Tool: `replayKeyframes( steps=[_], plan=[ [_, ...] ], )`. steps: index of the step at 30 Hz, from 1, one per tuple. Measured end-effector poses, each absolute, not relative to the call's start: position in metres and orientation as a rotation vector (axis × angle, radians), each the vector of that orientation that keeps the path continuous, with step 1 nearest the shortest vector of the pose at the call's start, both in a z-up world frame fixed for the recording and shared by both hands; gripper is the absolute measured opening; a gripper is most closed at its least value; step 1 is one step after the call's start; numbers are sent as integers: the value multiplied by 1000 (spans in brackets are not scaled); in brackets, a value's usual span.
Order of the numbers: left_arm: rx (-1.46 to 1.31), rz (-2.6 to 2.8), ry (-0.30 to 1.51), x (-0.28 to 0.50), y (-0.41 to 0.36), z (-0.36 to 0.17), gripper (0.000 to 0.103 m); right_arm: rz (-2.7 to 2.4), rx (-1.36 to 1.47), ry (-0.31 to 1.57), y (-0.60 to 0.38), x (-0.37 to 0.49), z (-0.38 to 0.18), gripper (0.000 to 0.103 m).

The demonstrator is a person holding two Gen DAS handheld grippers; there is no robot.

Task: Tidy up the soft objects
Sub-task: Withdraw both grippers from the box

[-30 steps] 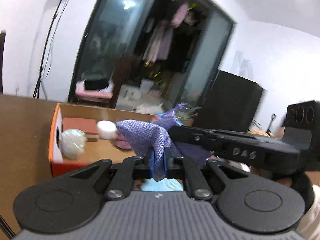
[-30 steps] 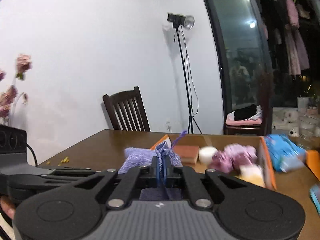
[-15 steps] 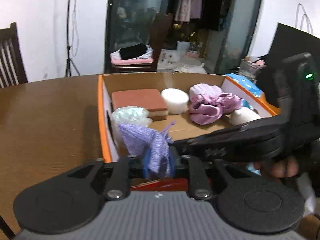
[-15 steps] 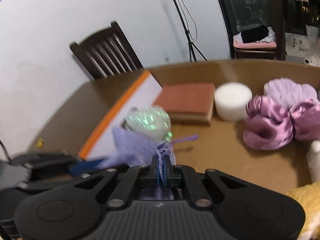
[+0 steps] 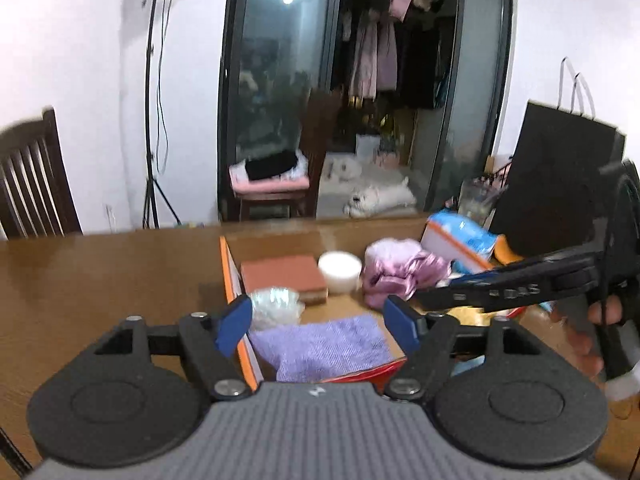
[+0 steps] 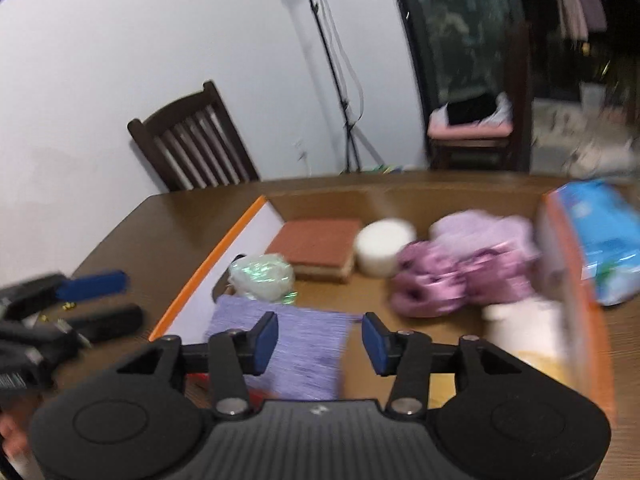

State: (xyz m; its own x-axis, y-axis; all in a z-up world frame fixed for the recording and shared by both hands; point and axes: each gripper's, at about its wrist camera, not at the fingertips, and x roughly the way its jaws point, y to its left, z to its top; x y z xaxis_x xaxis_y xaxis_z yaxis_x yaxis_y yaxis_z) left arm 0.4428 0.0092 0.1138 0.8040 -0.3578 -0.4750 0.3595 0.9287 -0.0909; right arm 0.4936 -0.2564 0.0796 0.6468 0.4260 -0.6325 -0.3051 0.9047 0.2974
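Observation:
A purple knitted cloth (image 5: 324, 346) (image 6: 288, 344) lies flat in the near corner of an orange-rimmed cardboard box (image 5: 232, 280) (image 6: 212, 264). My left gripper (image 5: 318, 326) hovers over it, its jaws opening, the blue pads apart and off the fabric. My right gripper (image 6: 320, 340) is also opening above the cloth, with nothing pressed between its pads. The box also holds a shiny ball (image 5: 276, 306), a brick-red sponge (image 5: 282, 276), a white puff (image 5: 340, 272) and pink satin fabric (image 5: 400, 276). The right gripper's fingers (image 5: 480, 292) reach in from the right.
A blue packet (image 5: 464, 240) leans on the box's far right wall. The box stands on a brown wooden table (image 5: 100, 272). A dark chair (image 6: 196, 140), a light stand (image 5: 154, 120) and a black bag (image 5: 560, 160) stand behind it.
Both grippers were shut on the purple cloth and carried it over the box. Both have now opened, and the cloth lies spread in the box's near corner.

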Motion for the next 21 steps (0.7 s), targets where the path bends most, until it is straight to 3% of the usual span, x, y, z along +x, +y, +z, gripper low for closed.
replayKeyframes(
  steps=[5,12,17,21],
  plan=[
    [1,-364,493,409,13,129,77,279,107,681,-308,443,109,56],
    [15,-366,452,358,-6,134,78,267,173,630,-337,386,125,56],
    [-8,-373,418,290,-14,105,80,305,204,513,-331,318,122,60],
    [-42,-384,435,236,-19,71,81,324,188,483,-319,260,88,61]
  ],
)
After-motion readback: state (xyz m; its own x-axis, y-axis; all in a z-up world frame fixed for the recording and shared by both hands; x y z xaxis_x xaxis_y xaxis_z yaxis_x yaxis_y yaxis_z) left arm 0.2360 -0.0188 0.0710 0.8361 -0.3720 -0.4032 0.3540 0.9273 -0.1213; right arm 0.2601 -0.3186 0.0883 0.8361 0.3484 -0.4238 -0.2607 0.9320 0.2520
